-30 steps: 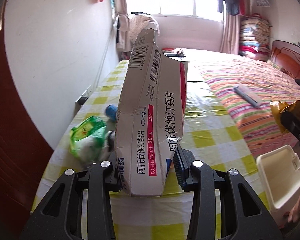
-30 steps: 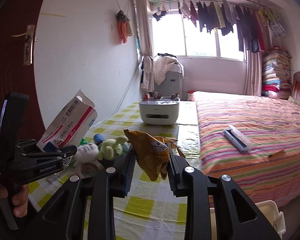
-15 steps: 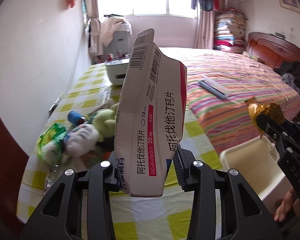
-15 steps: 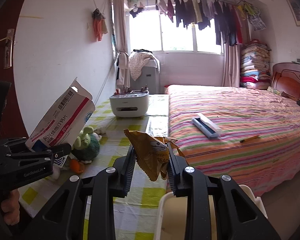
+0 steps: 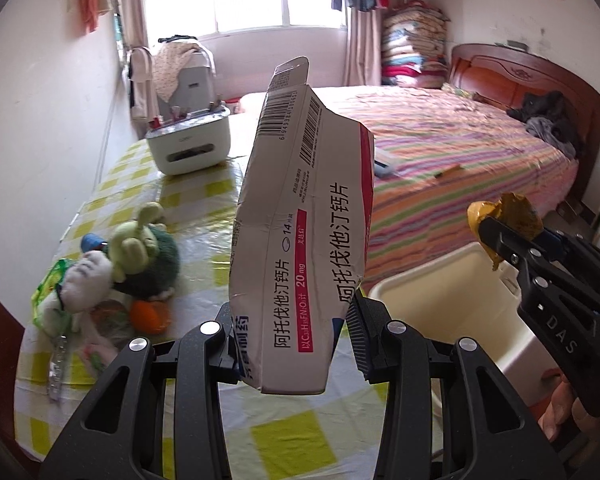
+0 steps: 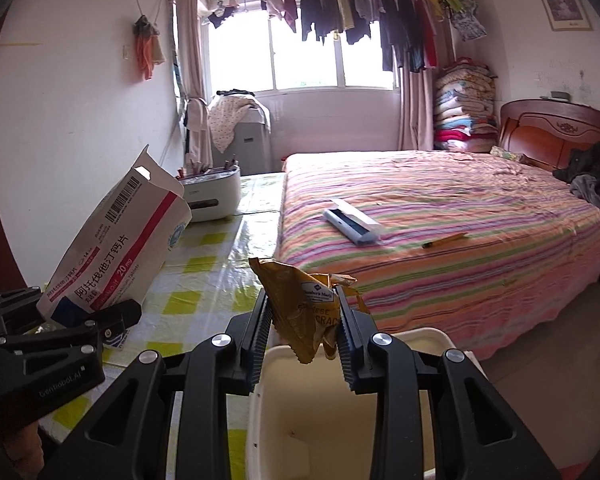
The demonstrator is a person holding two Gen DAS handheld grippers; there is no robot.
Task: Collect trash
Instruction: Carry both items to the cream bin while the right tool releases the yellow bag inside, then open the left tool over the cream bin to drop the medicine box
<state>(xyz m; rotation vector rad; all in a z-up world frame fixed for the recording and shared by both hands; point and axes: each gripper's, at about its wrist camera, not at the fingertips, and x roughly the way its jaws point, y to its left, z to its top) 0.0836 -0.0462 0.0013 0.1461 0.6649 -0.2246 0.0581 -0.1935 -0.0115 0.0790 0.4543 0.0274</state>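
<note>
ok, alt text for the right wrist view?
The right gripper pinches a crumpled yellow snack wrapper above an open cream plastic bin. Left of it, the left gripper holds a white-and-red cardboard medicine box.

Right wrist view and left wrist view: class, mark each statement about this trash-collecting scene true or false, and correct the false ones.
1. The left gripper holds a medicine box. True.
2. The right gripper holds a green wrapper. False: it clamps a yellow snack wrapper.
3. The snack wrapper hangs above the white bin. True.
4. The medicine box already lies in the bin. False: it is held above the checked tablecloth.
5. The plush toys lie on the bed. False: they lie on the tablecloth.
</note>
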